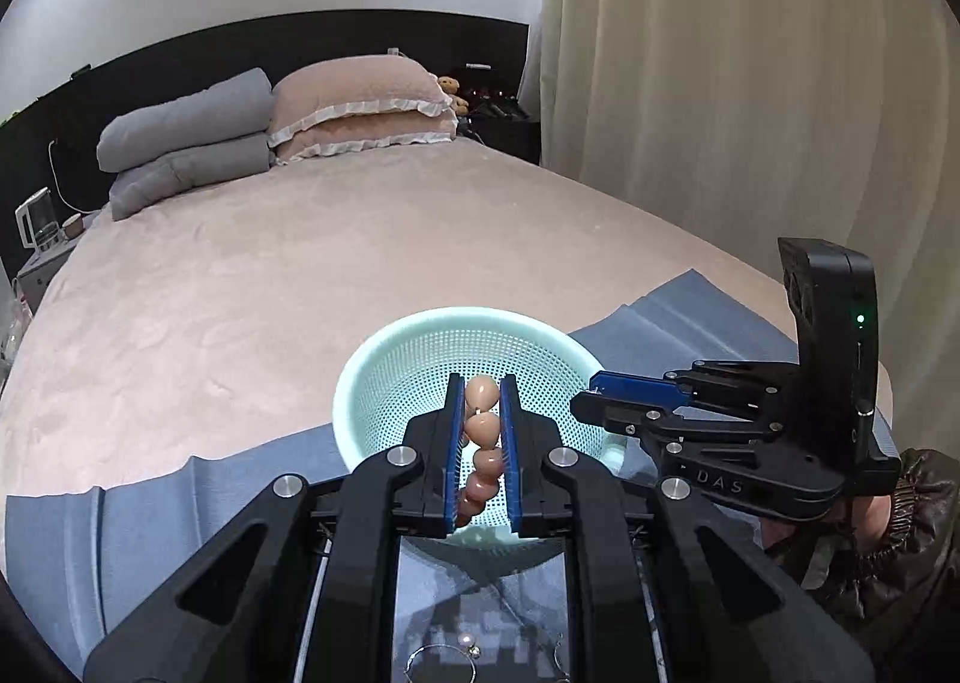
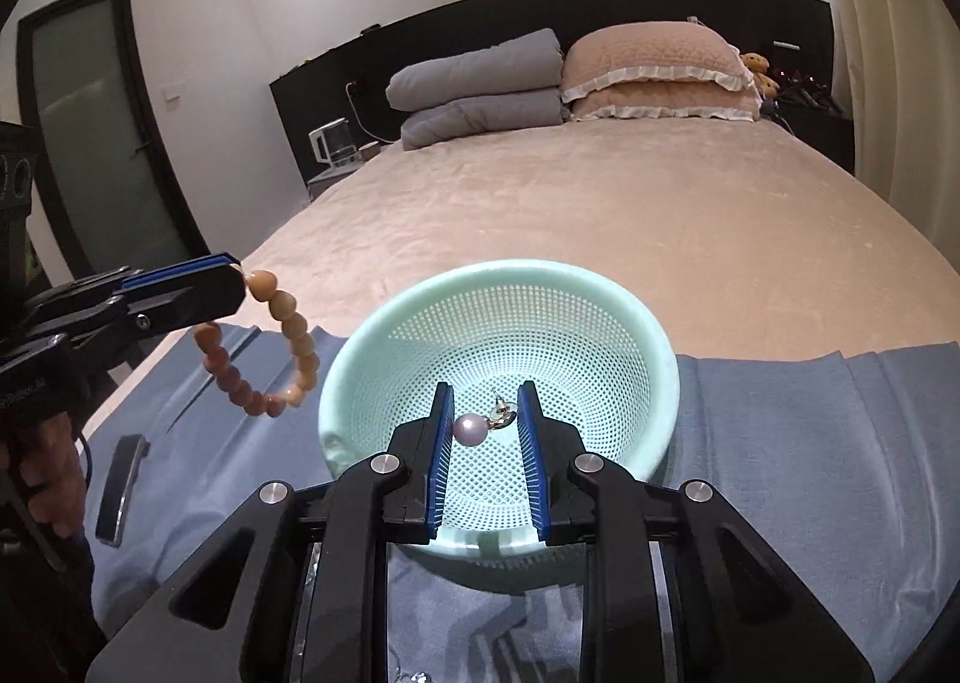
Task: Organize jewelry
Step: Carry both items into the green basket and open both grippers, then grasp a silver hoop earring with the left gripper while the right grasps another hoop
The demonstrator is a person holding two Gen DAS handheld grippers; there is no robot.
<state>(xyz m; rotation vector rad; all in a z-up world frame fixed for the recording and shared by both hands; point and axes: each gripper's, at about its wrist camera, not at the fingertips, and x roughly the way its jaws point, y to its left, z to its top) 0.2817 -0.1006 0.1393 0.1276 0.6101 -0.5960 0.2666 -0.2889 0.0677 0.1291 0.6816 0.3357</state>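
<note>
My left gripper point(image 1: 482, 396) is shut on a bracelet of peach beads point(image 1: 482, 431) and holds it just left of a mint green mesh basket point(image 1: 414, 347). In the right wrist view the bracelet point(image 2: 282, 347) hangs as a loop from the left gripper point(image 2: 237, 269), beside the basket's point(image 2: 654, 359) left rim. My right gripper point(image 2: 483, 401) hovers over the basket with a pearl earring point(image 2: 474, 428) between its pads, jaws a little apart. In the left wrist view the right gripper point(image 1: 585, 392) is at the basket's right rim.
The basket sits on a blue-grey cloth point(image 2: 810, 443) at the foot of a pink bed point(image 1: 300, 263). A black hair clip point(image 2: 123, 488) lies on the cloth to the left. A pearl piece and a thin ring point(image 1: 462, 647) lie under the left gripper. Pillows point(image 2: 654, 71) are at the head.
</note>
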